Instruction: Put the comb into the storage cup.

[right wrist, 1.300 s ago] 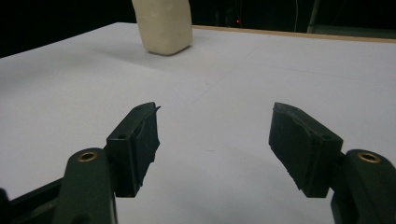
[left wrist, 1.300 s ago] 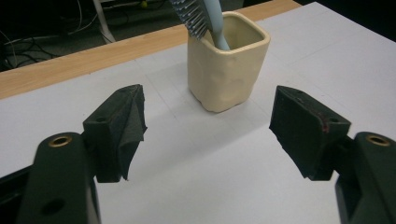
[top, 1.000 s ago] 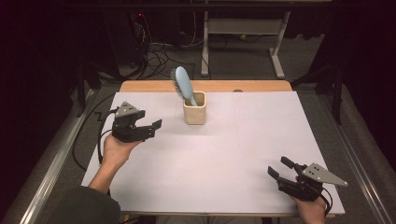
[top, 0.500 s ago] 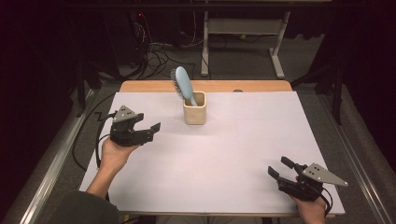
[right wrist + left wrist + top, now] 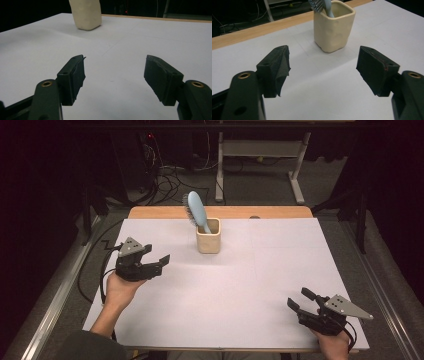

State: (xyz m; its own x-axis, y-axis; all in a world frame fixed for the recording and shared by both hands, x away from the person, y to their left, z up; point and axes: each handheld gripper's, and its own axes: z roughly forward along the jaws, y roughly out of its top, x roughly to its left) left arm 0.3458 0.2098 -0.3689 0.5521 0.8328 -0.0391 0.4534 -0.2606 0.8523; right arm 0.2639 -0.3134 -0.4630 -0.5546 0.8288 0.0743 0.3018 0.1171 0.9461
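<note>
Looking at the hairbrush (image 5: pixel 195 211), it's standing handle-down in the cream cup (image 5: pixel 208 236), bristle head sticking out and leaning toward 11 o'clock. The cup sits at the far middle of the white table (image 5: pixel 260 285), roughly 12 o'clock from where you're sitting, just shy of the wooden edge strip (image 5: pixel 150 213).

Your left gripper (image 5: pixel 155 262) is the nearer one, at about 8 o'clock from the cup with a clear gap of bare table between them. In the left gripper view the cup (image 5: pixel 334 26) sits dead ahead between the jaws, which are spread wide with nothing in them, so you're lined up nicely.

Your right gripper (image 5: pixel 300 301) is way down at 4 o'clock near the front edge, well apart from everything, jaws also wide and empty. Its view has the cup (image 5: pixel 86 13) far off at the top.

My read: nothing's been grabbed yet. Brush is untouched in the cup, so basically the whole job is ahead of you, starting with closing the distance on the left.
</note>
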